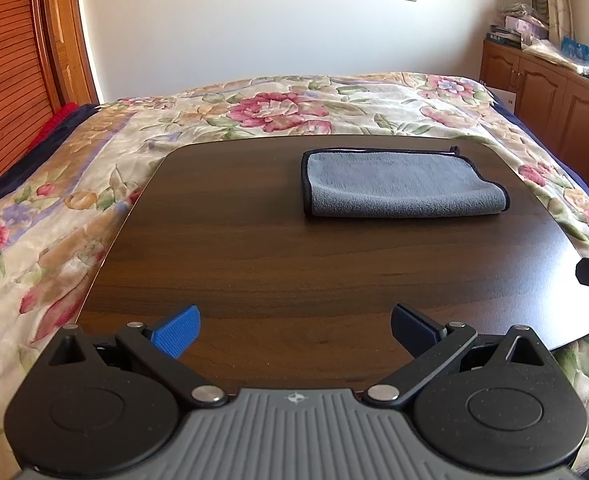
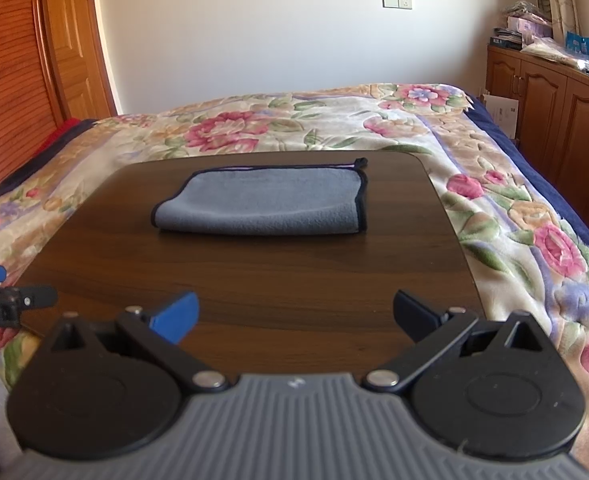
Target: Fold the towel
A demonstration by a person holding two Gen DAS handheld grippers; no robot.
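The grey towel [image 1: 404,184] lies folded in 2 layers on the far half of the tabletop [image 1: 254,264], flat for another fold. The left hand-held gripper [image 1: 294,330] and right hand-held gripper [image 2: 296,316] hover near the front edge, fingers apart, empty, well apart from the cloth.

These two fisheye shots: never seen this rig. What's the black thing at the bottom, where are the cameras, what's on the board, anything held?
No robot here: a person carries one hand-held gripper in each hand, with a camera on each looking along its fingers. The left hand-held gripper fills the bottom of the left wrist view; the right hand-held gripper fills the right wrist view. Both are open and hold nothing. A grey towel, already folded over, lies on a dark wooden board resting on a floral bedspread.
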